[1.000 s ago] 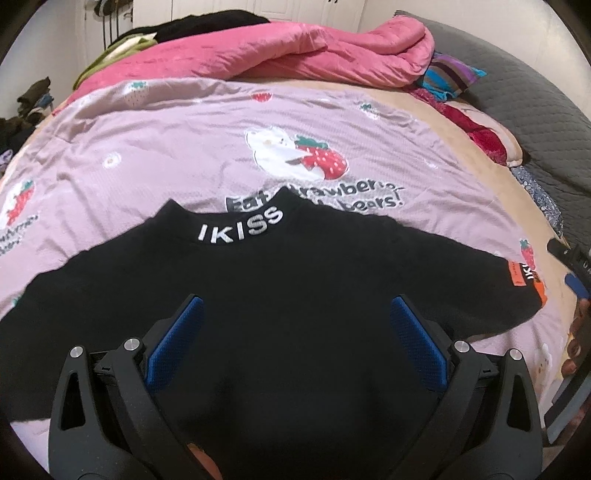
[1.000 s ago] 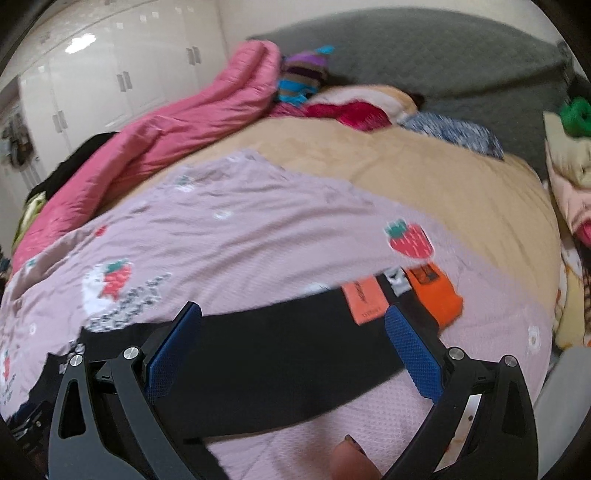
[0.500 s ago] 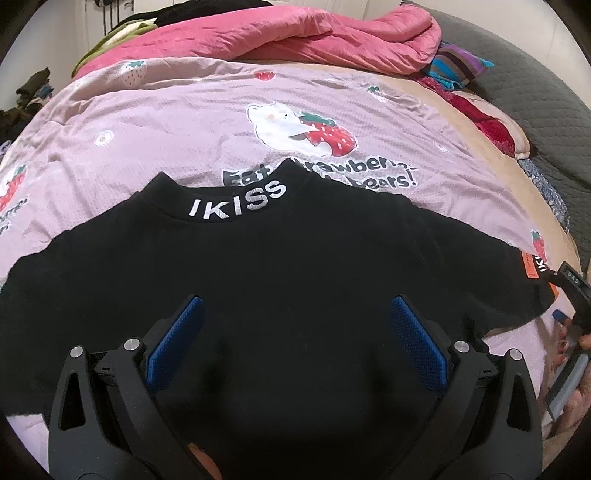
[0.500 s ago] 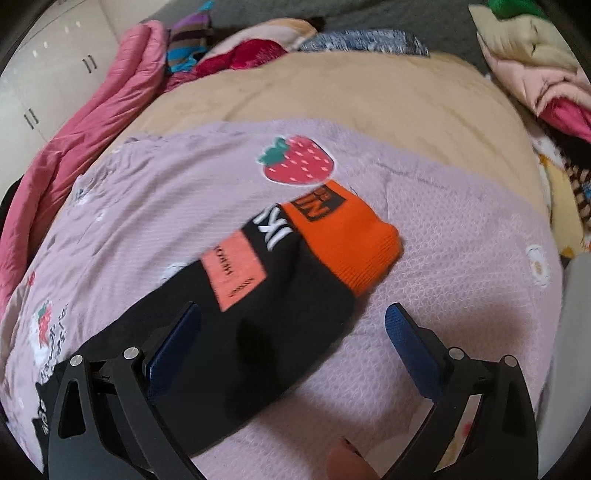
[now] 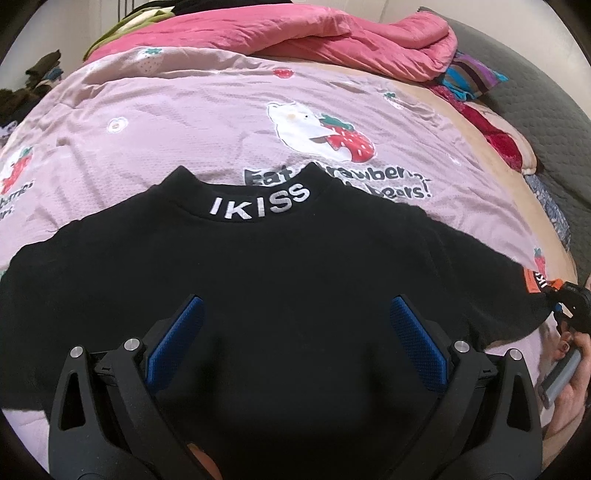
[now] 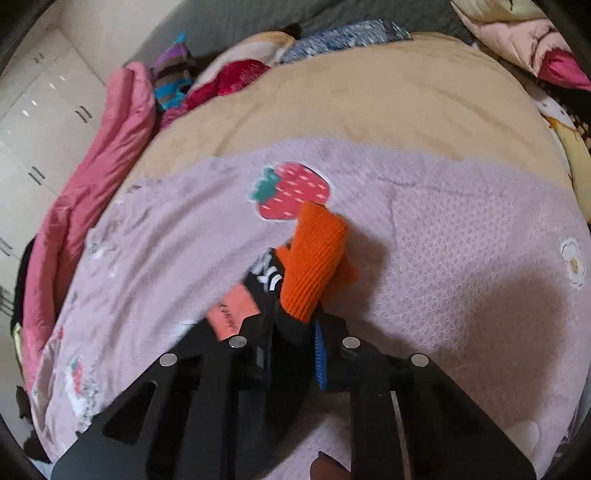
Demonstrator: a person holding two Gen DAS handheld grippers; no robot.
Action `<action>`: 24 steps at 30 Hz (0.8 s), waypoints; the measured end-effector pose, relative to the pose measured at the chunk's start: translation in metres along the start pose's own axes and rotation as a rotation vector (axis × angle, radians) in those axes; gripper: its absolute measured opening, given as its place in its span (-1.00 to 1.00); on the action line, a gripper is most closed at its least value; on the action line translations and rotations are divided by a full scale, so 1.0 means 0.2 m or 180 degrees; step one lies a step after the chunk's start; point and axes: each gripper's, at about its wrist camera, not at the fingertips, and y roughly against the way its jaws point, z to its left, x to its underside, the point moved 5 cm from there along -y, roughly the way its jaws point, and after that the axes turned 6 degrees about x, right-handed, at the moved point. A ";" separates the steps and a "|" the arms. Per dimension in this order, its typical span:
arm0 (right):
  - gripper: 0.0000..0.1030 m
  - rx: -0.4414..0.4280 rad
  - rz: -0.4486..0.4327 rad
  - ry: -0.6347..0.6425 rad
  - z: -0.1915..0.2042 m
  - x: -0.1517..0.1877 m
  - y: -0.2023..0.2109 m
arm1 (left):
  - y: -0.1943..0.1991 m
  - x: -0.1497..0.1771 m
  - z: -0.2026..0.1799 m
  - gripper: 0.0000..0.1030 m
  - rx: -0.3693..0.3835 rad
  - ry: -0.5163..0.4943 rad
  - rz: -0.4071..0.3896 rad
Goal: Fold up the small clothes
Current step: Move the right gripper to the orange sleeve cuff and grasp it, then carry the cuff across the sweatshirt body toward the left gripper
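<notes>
Blur softens much of the right wrist view, so the lettering on the peach patch and on the black-and-white band of the sleeve cannot be read there. The hem of the black knit sweater with white "IKISS" lettering on its collar [image 5: 288,266] is hidden behind the left gripper's frame, and its left sleeve runs out of the picture at the edge. The sweater lies flat, front up, on the lilac quilted bedspread printed with strawberries and a white bear [image 5: 184,122], collar pointing away from the camera; part of the printed slogan is covered by the collar.

The left gripper [image 5: 295,347] hangs low over the sweater's body with its blue-padded fingers [image 5: 177,343] spread wide, holding nothing. The right gripper [image 6: 295,332] has its jaws closed together on the sleeve's end, where the orange ribbed cuff [image 6: 314,254] sticks up beyond the fingertips, lifted off the bedspread and casting a shadow to the right. In the left wrist view this gripper shows only at the far right edge, at the sleeve tip, with part of the person's hand below it.

A rumpled pink duvet [image 5: 295,33] lies along the far side of the bed, beyond the bedspread
</notes>
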 end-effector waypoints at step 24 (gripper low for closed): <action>-0.76 -0.1548 -0.0187 0.1667 0.84 0.48 0.61 | 0.44 0.09 0.26 0.84 -0.0041 0.0416 -0.0294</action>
